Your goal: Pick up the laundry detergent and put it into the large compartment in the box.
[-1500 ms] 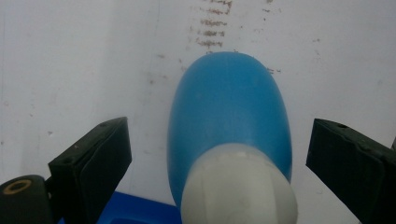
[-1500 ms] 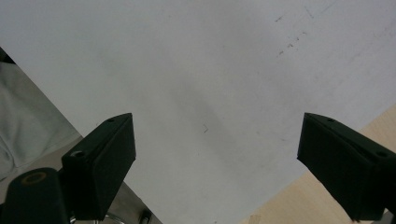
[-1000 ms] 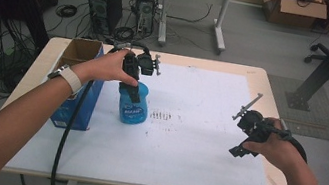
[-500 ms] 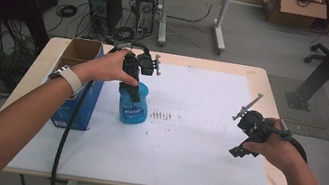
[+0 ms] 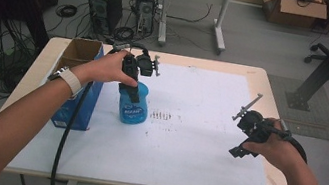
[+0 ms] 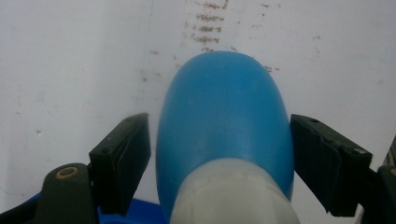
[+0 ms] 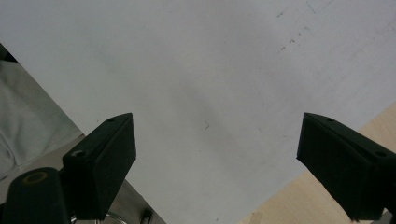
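A blue plastic bottle (image 5: 131, 110) with a white neck stands upright on the white sheet (image 5: 194, 143), left of centre. My left gripper (image 5: 133, 92) comes down over its top, held by a hand with a watch. In the left gripper view the bottle (image 6: 224, 116) sits between the black pads (image 6: 123, 158). The jaws have just been closing on it and a thin gap still shows on the left side. My right gripper (image 5: 241, 145) hovers over the sheet's right part. Its jaws (image 7: 217, 154) stand wide open above bare paper near the table's front edge.
A blue cardboard box (image 5: 78, 83), open at the top, stands just left of the bottle. Brown marks (image 5: 161, 116) dot the sheet beside the bottle. The wooden table (image 5: 266, 79) ends close to the sheet's right side. Behind it are a desk, computer towers (image 5: 104, 4) and floor cables.
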A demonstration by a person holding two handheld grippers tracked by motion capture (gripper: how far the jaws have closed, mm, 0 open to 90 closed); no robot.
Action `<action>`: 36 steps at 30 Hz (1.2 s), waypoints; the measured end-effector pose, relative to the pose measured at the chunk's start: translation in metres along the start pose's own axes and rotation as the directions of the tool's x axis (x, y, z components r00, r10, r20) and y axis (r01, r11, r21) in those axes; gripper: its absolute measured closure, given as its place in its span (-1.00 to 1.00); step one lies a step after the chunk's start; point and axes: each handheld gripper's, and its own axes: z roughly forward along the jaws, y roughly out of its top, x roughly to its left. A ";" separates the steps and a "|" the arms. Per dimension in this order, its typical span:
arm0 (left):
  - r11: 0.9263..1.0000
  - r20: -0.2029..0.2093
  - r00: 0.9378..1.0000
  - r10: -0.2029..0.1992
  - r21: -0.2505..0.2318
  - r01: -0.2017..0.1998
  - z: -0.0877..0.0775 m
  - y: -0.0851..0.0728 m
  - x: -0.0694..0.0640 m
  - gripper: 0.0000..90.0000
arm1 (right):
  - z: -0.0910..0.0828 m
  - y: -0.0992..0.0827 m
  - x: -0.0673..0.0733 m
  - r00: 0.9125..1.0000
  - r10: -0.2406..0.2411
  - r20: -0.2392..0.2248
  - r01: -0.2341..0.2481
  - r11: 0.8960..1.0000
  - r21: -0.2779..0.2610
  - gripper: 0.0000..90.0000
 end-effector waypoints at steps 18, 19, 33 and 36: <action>1.000 0.014 1.000 -0.016 -0.015 0.016 -0.001 -0.002 0.001 -0.17 | 0.001 0.000 0.000 1.000 0.002 0.000 -0.002 1.000 0.005 -0.74; 1.000 0.012 1.000 -0.016 -0.011 0.017 -0.001 -0.002 0.001 -0.17 | 0.001 0.000 0.000 1.000 0.002 0.000 -0.002 1.000 0.005 -0.74; 0.999 0.002 0.999 -0.046 -0.013 0.046 -0.001 -0.002 0.002 -0.16 | 0.001 -0.003 0.000 1.000 0.003 -0.004 -0.003 1.000 -0.001 -0.73; 0.998 0.003 0.998 -0.058 -0.014 0.058 -0.002 -0.002 0.003 -0.16 | 0.001 -0.004 0.000 1.000 0.004 -0.005 -0.004 1.000 -0.003 -0.73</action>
